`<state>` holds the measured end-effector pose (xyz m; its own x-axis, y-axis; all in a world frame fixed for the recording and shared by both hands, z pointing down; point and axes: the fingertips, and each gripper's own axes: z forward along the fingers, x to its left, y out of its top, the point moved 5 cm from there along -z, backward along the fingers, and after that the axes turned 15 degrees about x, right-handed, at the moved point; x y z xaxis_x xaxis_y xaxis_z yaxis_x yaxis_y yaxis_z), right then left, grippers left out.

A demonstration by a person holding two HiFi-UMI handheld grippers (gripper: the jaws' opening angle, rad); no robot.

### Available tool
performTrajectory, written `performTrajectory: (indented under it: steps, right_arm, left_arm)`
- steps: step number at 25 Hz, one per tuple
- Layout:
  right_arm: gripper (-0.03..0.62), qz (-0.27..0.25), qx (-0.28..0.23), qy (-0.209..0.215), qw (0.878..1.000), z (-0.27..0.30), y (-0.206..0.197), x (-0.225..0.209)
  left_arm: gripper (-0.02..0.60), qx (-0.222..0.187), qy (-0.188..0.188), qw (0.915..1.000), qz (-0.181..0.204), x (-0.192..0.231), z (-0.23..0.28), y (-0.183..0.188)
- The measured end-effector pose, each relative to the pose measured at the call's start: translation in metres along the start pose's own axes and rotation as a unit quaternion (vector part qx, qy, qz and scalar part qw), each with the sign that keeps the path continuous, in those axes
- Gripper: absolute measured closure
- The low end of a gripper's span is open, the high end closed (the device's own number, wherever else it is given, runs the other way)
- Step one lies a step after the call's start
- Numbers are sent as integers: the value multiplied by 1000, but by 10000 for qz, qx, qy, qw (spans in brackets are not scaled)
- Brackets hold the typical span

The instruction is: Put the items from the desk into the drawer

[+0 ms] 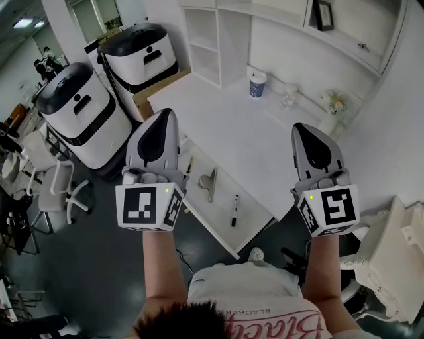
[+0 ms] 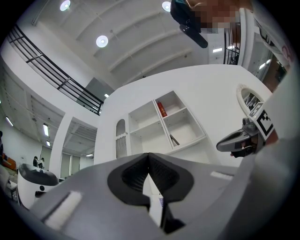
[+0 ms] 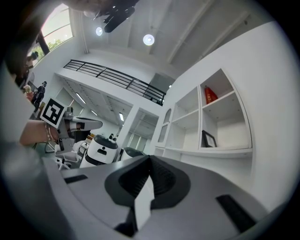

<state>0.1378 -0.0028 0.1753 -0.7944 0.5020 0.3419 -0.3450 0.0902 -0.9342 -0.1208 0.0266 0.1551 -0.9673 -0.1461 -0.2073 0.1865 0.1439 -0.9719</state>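
Both grippers are raised in front of me above the white desk [image 1: 218,116]. The left gripper [image 1: 162,118] [image 2: 149,157] is shut with nothing between its jaws. The right gripper [image 1: 307,130] [image 3: 150,158] also has its jaws together, with nothing in them. Below and between them an open white drawer [image 1: 213,229] sticks out of the desk. It holds a black and yellow pen [image 1: 188,165], a grey clip [image 1: 211,183] and a black marker [image 1: 234,210]. On the desktop stand a blue and white cup [image 1: 258,85], a small glass [image 1: 289,98] and a vase of flowers [image 1: 334,106].
White shelves [image 1: 212,40] rise behind the desk, with a picture frame [image 1: 323,14] higher up. Two white and black machines [image 1: 79,112] [image 1: 139,56] stand left of the desk, with office chairs [image 1: 53,185] beyond. White ornate furniture [image 1: 391,258] is at the right.
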Motion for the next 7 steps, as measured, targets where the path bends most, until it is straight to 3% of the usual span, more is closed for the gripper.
performTrajectory:
  steps: [7]
  right_arm:
    - [586,40,-33,-21,10000,-1,0,-4]
  left_arm:
    - [572,-7,-79,9999,101,-5,2,4]
